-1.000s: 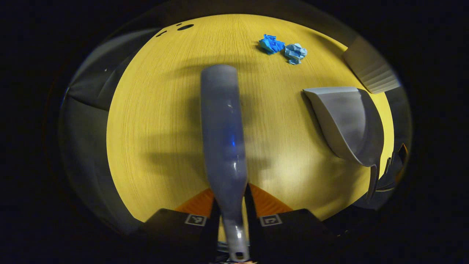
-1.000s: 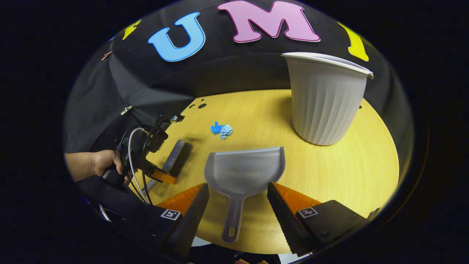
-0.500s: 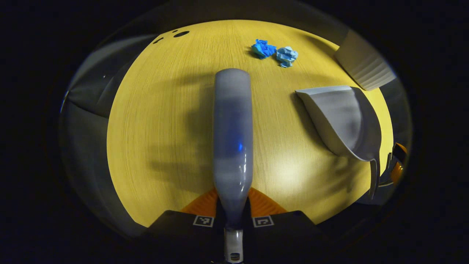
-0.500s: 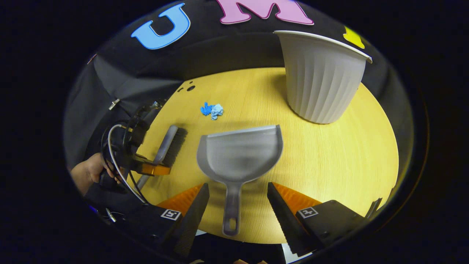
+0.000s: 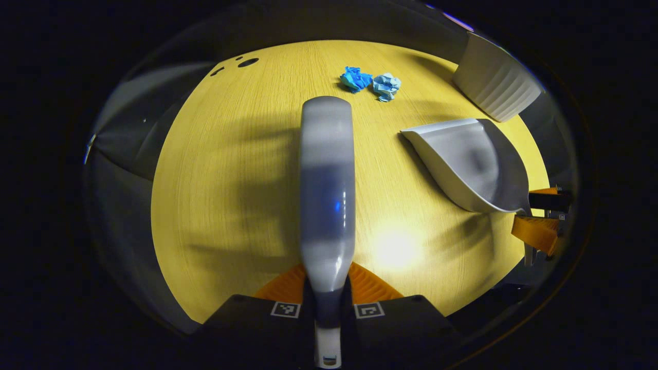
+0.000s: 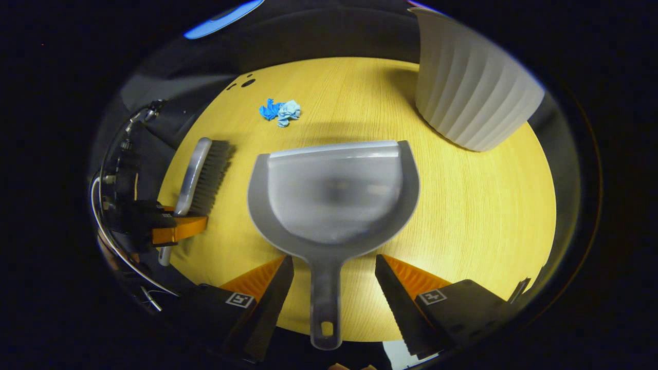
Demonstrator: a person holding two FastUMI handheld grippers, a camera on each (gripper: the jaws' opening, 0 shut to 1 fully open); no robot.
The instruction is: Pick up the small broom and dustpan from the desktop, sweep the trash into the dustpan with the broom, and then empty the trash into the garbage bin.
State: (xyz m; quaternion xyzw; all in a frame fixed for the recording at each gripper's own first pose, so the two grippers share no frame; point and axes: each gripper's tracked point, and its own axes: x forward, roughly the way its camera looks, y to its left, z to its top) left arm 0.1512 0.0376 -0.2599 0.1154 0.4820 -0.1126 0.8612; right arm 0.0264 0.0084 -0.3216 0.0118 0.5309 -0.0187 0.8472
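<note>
One broom, one dustpan, one bin and two paper wads sat on the yellow wooden desktop (image 6: 462,205).

The left gripper (image 5: 327,300) was clamped on the handle of the small grey plastic broom (image 5: 327,185). The right gripper (image 6: 334,277) stood wide open astride the handle of the grey plastic dustpan (image 6: 334,195), not touching it. Two crumpled blue paper wads (image 6: 280,111) lay beyond, and the white ribbed garbage bin (image 6: 473,97) stood at far right.

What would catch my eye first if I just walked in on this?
Likely the grey dustpan lying on the yellow desktop, its handle between the right gripper's open fingers. Beyond it sit two crumpled blue scraps, with a ribbed white bin to their right.
</note>
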